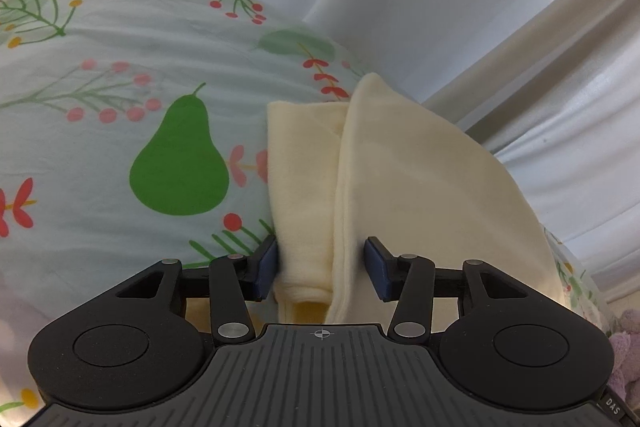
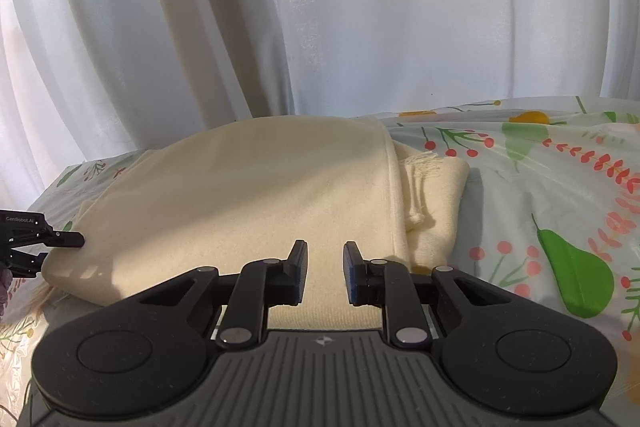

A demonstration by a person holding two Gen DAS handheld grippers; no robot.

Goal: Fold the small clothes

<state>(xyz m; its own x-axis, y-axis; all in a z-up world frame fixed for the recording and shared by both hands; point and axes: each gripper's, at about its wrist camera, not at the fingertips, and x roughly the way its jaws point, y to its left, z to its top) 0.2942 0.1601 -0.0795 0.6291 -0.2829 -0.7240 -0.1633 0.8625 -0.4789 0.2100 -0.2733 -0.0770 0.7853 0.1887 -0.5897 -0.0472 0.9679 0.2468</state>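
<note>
A cream garment [image 1: 420, 179] lies folded on the fruit-print bedsheet [image 1: 120, 75], near the bed's edge by the curtain. My left gripper [image 1: 322, 263] straddles the garment's near end. Two loose folded layers stand between its blue pads [image 1: 267, 267], filling the gap without looking squeezed. In the right wrist view the same garment [image 2: 248, 195] is a broad folded bundle with a fringed layer showing at its right. My right gripper [image 2: 325, 267] hovers low over the near edge, jaws narrow, flat cloth showing in the gap. The left gripper's fingers [image 2: 70, 239] reach the bundle's left corner.
White curtains [image 2: 360, 7] hang right behind the bed. The printed sheet [image 2: 540, 187] stretches to the right of the garment. A purple fuzzy item [image 1: 628, 355] shows at the lower right of the left wrist view.
</note>
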